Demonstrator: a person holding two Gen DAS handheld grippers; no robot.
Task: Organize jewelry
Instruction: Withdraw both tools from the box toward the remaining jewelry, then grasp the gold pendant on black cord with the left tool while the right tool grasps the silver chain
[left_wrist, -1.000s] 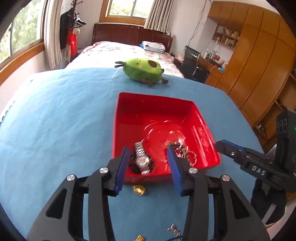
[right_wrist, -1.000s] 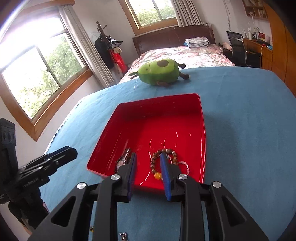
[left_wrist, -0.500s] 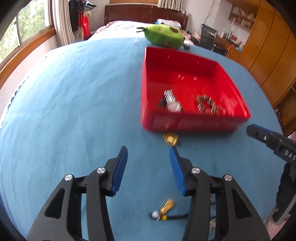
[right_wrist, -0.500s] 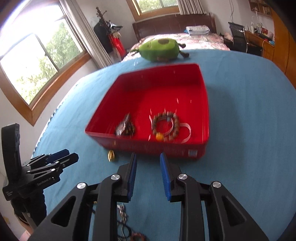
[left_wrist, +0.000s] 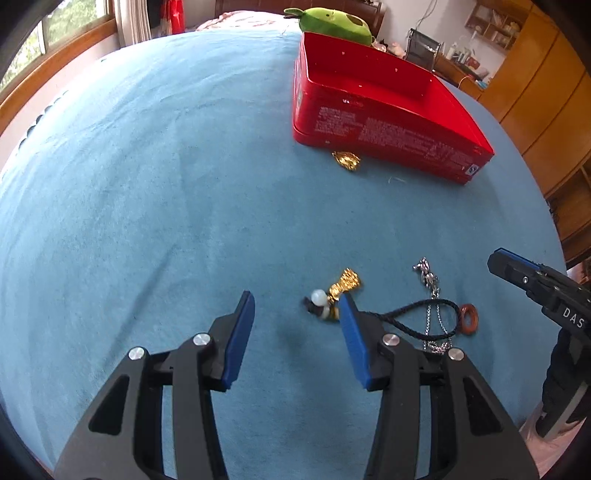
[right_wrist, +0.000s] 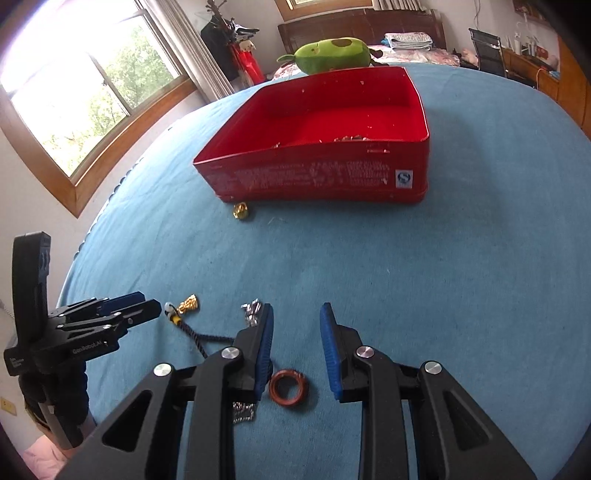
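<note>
Blue cloth (left_wrist: 147, 184) covers the table under both of your grippers. Your left gripper (left_wrist: 297, 338) points down at the cloth with its jaws apart and nothing between them; its right pad stands just beside a gold charm (left_wrist: 345, 282) with a white bead (left_wrist: 318, 296), tied to a dark cord (left_wrist: 413, 317). The cord loops away to the right, crossing a silver chain (left_wrist: 430, 284), and a brown ring (left_wrist: 468, 319) lies at the loop's far end. Your right gripper (right_wrist: 297, 349) also has its jaws parted, narrower than the left's, and holds nothing; the brown ring (right_wrist: 288, 387) lies on the cloth low between its 2 fingers, just beside the left pad, and I cannot tell if it touches. In the right wrist view the silver chain (right_wrist: 251, 314) shows past the left pad's tip, and the gold charm (right_wrist: 188, 306) sits near the tip of your left gripper (right_wrist: 147, 310). Farther out, a small gold piece (right_wrist: 242, 211) lies on the cloth just in front of the red box (right_wrist: 317, 177), near its left corner. Inside the box only the tops of a few pieces show over the near wall. Behind the box sits a green plush (right_wrist: 332, 50).
</note>
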